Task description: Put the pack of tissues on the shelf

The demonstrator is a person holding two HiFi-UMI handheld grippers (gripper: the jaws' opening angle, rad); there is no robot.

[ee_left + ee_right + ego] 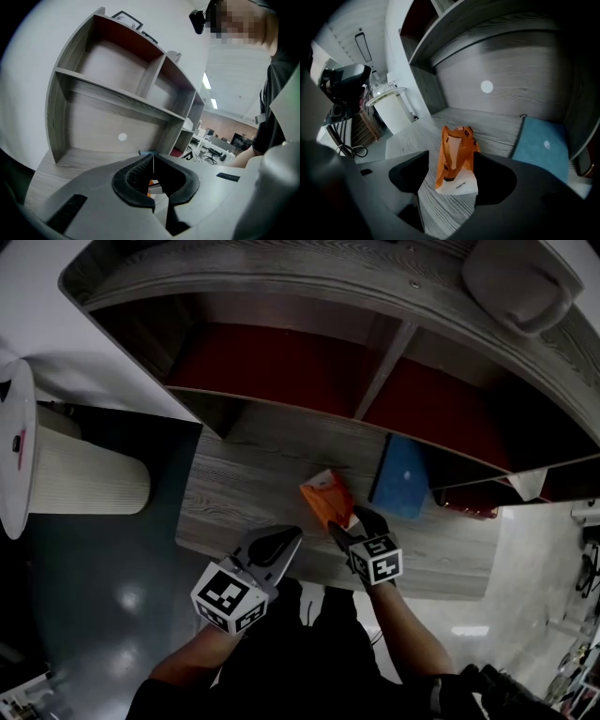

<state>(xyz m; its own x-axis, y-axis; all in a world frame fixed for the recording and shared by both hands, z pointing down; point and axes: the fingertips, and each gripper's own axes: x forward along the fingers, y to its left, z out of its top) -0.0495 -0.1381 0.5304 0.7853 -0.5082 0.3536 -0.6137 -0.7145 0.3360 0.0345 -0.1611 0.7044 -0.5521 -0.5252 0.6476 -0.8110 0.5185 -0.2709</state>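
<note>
Grey fingers of my left gripper (292, 538) are pressed together with nothing between them, and they sit to the left of the work. I would leave them there, clear of the lift.

To their right the pack of tissues (327, 499), orange above and white at the base, stands upright on the wooden surface (234, 493) below the shelf (309, 282). It stands between the fingers of my right gripper (354, 524), which are spread wide and do not press on it. In the right gripper view the pack sits off centre, nearer the right-hand finger, and I cannot tell whether it brushes that finger.

To grip well, I judge I should shift slightly so the pack is centred. The pads should meet its fuller white lower part rather than the floppy orange top. I would close gently, since the soft wrapping will likely crumple and could slip.

Further right of the fingers is a flat blue thing (401, 476), near the pack. I would lift straight up before swinging toward a shelf compartment, so as not to knock it.
</note>
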